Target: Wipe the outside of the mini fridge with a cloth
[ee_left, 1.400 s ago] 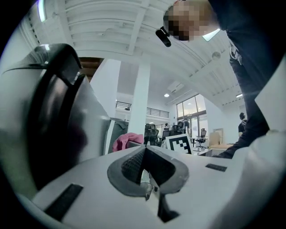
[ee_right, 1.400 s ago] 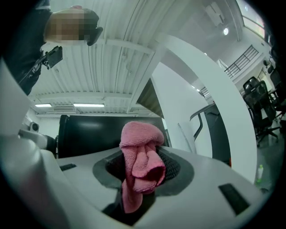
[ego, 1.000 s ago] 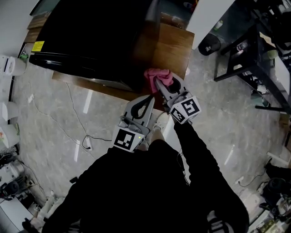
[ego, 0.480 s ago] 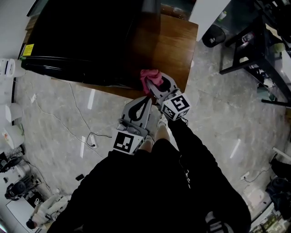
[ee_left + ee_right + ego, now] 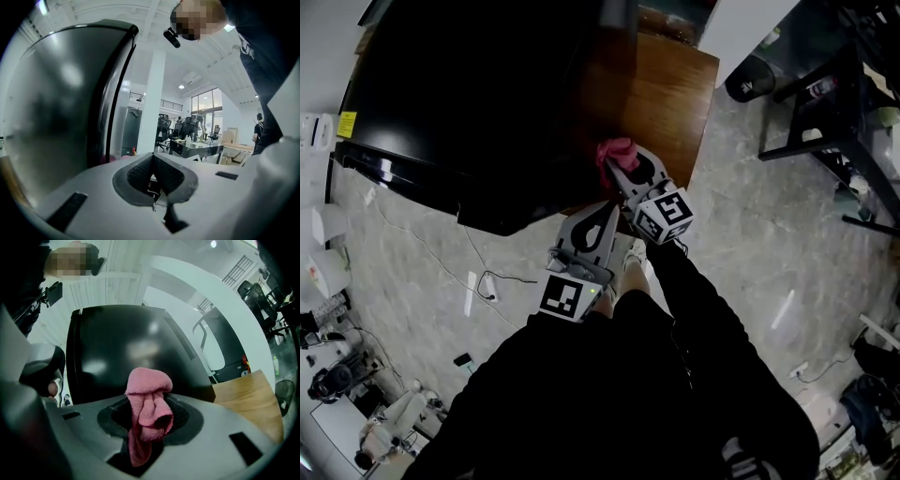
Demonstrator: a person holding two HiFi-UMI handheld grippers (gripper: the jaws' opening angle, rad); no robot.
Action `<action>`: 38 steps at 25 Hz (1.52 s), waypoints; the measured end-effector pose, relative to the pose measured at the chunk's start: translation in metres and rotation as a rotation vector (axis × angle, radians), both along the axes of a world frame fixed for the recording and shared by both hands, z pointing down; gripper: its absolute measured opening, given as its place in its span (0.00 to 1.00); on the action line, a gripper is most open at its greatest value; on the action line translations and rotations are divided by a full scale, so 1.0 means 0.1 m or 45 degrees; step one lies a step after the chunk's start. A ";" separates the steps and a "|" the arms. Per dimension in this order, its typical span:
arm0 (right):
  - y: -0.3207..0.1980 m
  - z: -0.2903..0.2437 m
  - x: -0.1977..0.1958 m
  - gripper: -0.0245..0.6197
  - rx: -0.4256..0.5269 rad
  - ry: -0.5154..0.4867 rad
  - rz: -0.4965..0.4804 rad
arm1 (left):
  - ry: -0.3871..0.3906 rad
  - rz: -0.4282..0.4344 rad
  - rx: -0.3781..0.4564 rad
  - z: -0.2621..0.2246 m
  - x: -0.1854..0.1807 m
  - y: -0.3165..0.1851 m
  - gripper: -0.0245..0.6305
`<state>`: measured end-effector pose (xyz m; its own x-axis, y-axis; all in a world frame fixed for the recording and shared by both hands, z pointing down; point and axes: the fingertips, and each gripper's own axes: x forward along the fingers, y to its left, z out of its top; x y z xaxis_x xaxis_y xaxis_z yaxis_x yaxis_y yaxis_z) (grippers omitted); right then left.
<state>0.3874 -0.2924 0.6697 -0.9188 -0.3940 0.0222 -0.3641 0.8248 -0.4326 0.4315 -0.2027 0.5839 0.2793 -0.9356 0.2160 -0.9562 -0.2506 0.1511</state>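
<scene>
On a pale, glossy stone-pattern floor point(image 5: 741, 234) stands a low wooden stand point(image 5: 666, 94), and the black fridge point(image 5: 469, 94) sits on it, filling the upper left of the head view. Its dark skin is shiny and throws back blurred ceiling lights. A thin cable point(image 5: 502, 279) trails over the floor near the fridge, and a black rack point(image 5: 825, 103) stands well apart at the right. The left gripper view looks past the fridge into an open office with a white column point(image 5: 152, 103), black chairs point(image 5: 164, 129), a dark desk point(image 5: 197, 147) and tall windows point(image 5: 206, 105).

The right gripper point(image 5: 622, 171) is clamped on a bunched pink cloth point(image 5: 614, 153), which sticks out beyond its jaws close by the fridge's near corner, above the wood; whether it touches the black face cannot be told. The left gripper point(image 5: 607, 208) hangs just beside the right one, jaws pressed together with nothing between them.

A small yellow sticker point(image 5: 345, 125) sits on the fridge's far left edge; its print is too small to read. Each gripper's cube bears black-and-white square markers point(image 5: 672, 214). No brand name can be read.
</scene>
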 end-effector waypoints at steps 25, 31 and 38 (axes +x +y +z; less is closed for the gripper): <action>-1.96 0.15 -0.13 0.26 0.068 0.108 -0.002 | -0.005 -0.148 0.079 -0.16 0.14 -1.37 0.05; -2.23 0.14 -0.15 0.26 0.136 0.215 0.029 | 0.000 -0.155 0.077 -0.27 0.12 -1.35 0.05; -2.25 -0.35 0.04 0.26 0.290 0.332 0.078 | 0.056 -0.046 0.127 -0.53 0.25 -1.19 0.05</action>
<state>0.3915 -0.5177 0.6348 -0.8684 -0.4701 0.1580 -0.4899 0.8626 -0.1264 0.4567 -0.3220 0.5307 0.2521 -0.9614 0.1099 -0.9579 -0.2318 0.1696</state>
